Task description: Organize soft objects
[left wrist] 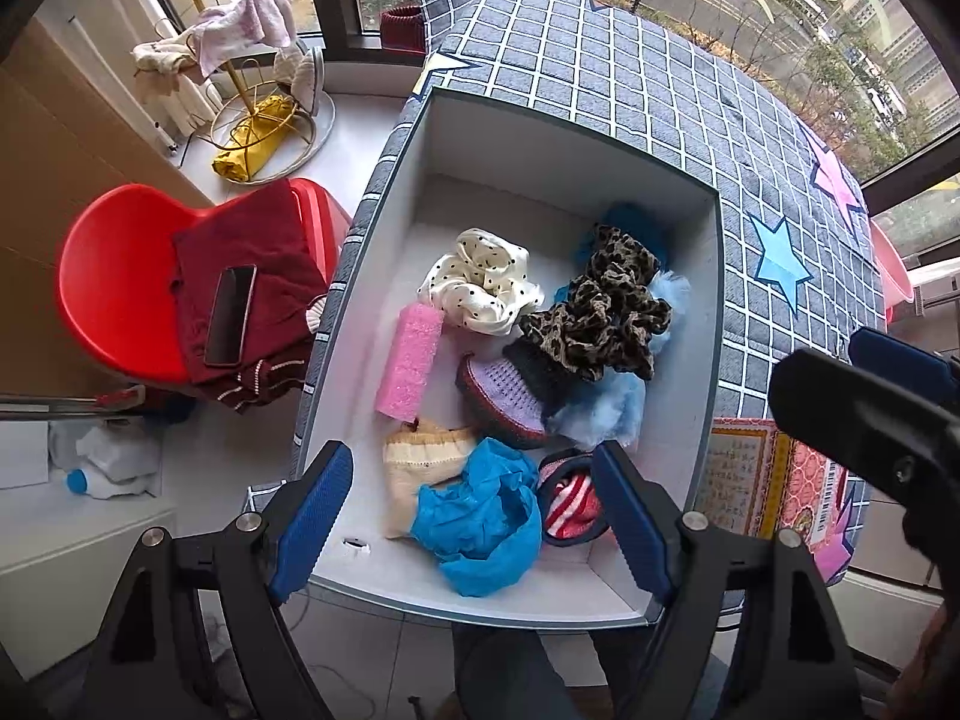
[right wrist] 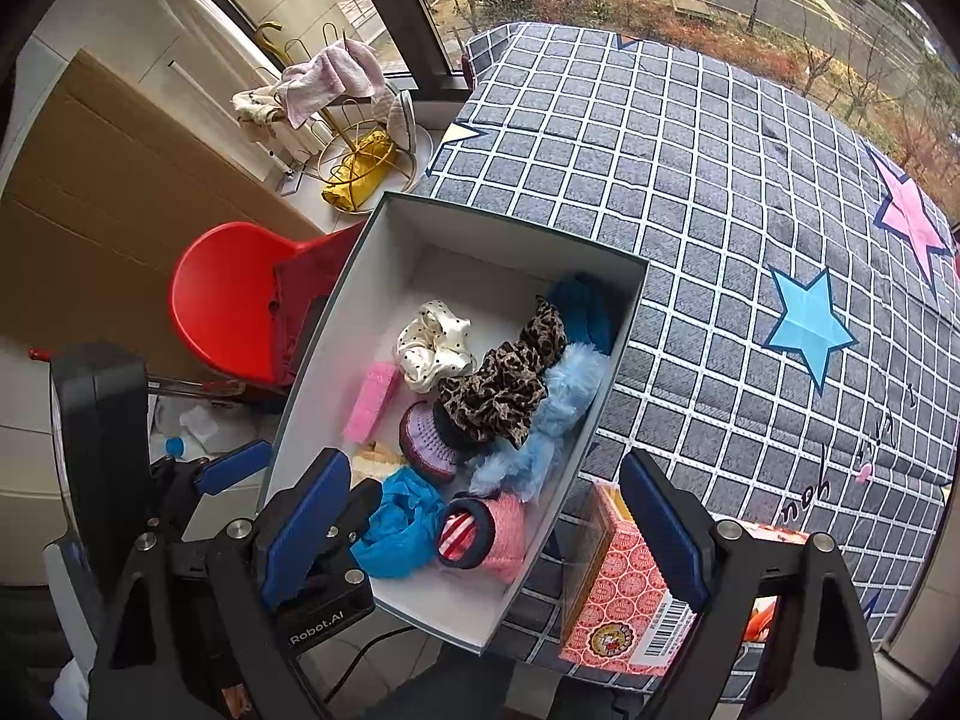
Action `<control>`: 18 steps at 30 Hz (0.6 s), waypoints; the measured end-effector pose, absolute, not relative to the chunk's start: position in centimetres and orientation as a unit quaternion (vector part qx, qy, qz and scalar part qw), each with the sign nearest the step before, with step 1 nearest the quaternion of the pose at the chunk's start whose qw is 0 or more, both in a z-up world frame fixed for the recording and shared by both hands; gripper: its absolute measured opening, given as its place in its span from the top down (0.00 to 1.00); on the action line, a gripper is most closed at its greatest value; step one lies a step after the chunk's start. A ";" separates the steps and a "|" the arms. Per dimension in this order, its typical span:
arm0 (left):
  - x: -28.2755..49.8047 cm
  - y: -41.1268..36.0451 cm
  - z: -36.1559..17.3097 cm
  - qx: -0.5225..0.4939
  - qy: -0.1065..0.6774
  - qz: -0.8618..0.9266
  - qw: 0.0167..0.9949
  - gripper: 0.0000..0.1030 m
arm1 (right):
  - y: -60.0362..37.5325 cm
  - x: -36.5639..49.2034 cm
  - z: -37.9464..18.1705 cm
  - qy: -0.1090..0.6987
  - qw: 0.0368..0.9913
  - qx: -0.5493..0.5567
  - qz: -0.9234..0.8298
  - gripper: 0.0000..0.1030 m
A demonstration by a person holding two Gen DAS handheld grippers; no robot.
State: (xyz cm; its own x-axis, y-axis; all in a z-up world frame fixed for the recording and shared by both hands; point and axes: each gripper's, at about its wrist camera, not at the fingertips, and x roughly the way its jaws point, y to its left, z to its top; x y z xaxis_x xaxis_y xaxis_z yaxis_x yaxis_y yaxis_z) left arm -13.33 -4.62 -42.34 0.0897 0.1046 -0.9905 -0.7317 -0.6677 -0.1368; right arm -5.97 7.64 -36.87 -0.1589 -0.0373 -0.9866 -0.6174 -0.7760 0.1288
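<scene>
A white box (left wrist: 708, 324) (right wrist: 618, 324) sits on the checked quilt and holds several soft things: a dotted cream scrunchie (left wrist: 480, 282) (right wrist: 435, 345), a leopard scrunchie (left wrist: 606, 312) (right wrist: 504, 384), a pink sponge roll (left wrist: 408, 363) (right wrist: 372, 402), a purple knit piece (left wrist: 504, 396), light blue fluff (right wrist: 558, 414), a blue cloth (left wrist: 480, 522) (right wrist: 399, 522) and a striped red sock (left wrist: 567, 504) (right wrist: 474, 531). My left gripper (left wrist: 474, 528) is open and empty above the box's near end. My right gripper (right wrist: 486, 534) is open and empty above the box's near corner.
The checked quilt (right wrist: 720, 192) with star patches covers the bed. A pink patterned carton (right wrist: 624, 600) lies by the box's right side. A red chair (left wrist: 120, 276) with a dark red garment and a phone (left wrist: 231, 315) stands left. A gold wire rack (left wrist: 252, 96) with cloths is on the sill.
</scene>
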 end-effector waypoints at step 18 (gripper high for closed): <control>-12.4 -4.6 -42.2 -0.656 0.248 0.631 0.332 0.18 | 7.5 -4.9 -36.3 0.272 0.210 -0.611 0.713 0.10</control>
